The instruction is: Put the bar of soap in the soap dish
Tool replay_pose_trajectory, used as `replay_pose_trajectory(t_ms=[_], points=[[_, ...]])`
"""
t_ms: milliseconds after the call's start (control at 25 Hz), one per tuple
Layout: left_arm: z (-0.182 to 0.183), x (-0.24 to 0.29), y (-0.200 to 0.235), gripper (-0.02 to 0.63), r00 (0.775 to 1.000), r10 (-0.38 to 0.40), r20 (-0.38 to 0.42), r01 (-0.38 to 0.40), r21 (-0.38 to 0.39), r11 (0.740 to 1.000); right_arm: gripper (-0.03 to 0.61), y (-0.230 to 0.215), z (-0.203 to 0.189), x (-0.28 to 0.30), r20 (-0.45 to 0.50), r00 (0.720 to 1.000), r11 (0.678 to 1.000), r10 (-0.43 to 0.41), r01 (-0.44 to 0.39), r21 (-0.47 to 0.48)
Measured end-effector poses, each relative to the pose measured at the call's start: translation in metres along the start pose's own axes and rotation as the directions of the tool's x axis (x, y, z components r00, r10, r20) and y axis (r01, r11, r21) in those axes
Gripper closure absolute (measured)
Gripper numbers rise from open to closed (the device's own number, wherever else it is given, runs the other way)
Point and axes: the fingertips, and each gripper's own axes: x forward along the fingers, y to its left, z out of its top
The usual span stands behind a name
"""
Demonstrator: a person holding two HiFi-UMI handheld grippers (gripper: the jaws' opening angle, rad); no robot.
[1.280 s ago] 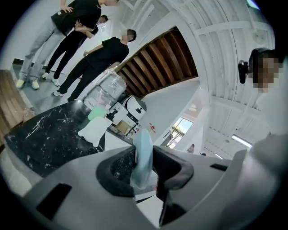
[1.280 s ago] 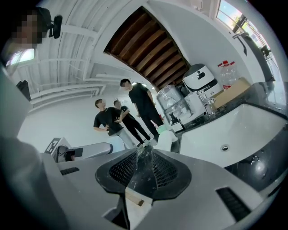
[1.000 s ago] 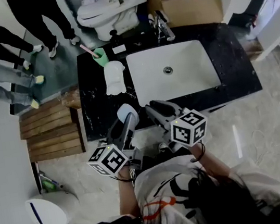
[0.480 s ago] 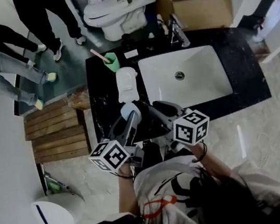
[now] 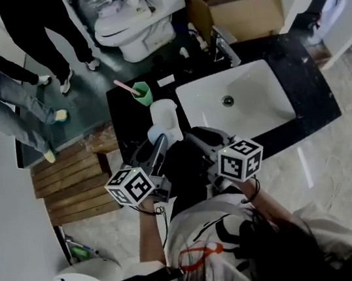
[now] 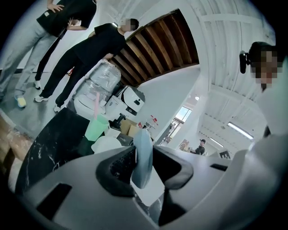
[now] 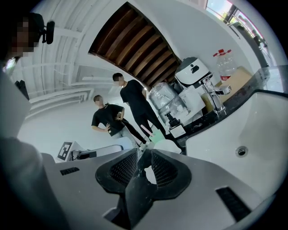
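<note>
Soap bar (image 6: 143, 155) — clamped in left tool (image 5: 157, 141), soap dish (image 5: 164, 114) just beside

The black surface (image 5: 305, 76) holds a white sink (image 5: 258, 117), with a faucet (image 5: 226, 48) at twelve o'clock, a green cup (image 5: 143, 94) at ten and a soap dish (image 5: 165, 115) at nine.

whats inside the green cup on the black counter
A pink stick, probably a toothbrush, leans out of the green cup over its rim. The cup's inside below the rim is hidden, so anything else in it cannot be seen.
</note>
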Motion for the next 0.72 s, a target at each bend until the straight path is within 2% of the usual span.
replay_pose_trajectory(t_ms=[160, 280, 560, 720], points=[[0.007, 0.021, 0.018, 0.495, 0.997, -0.06, -0.056, 0.063, 0.059, 0.996, 0.474, -0.009, 0.002, 0.001, 0.015, 0.999, 0.999, -0.04, 0.04, 0.02], [0.006, 0.038, 0.029, 0.496, 0.991, -0.09, -0.097, 0.098, 0.074, 0.992, 0.474, -0.016, 0.002, 0.001, 0.02, 0.997, 0.997, -0.07, 0.069, 0.035], [-0.007, 0.069, 0.06, 0.495, 0.97, -0.087, -0.229, 0.114, 0.109, 0.987, 0.474, -0.026, 0.003, -0.003, 0.026, 0.991, 0.991, -0.129, 0.127, 0.05], [-0.016, 0.079, 0.071, 0.495, 0.961, -0.098, -0.259, 0.127, 0.095, 0.987, 0.474, -0.03, 0.001, -0.001, 0.024, 0.989, 0.988, -0.145, 0.144, 0.054]])
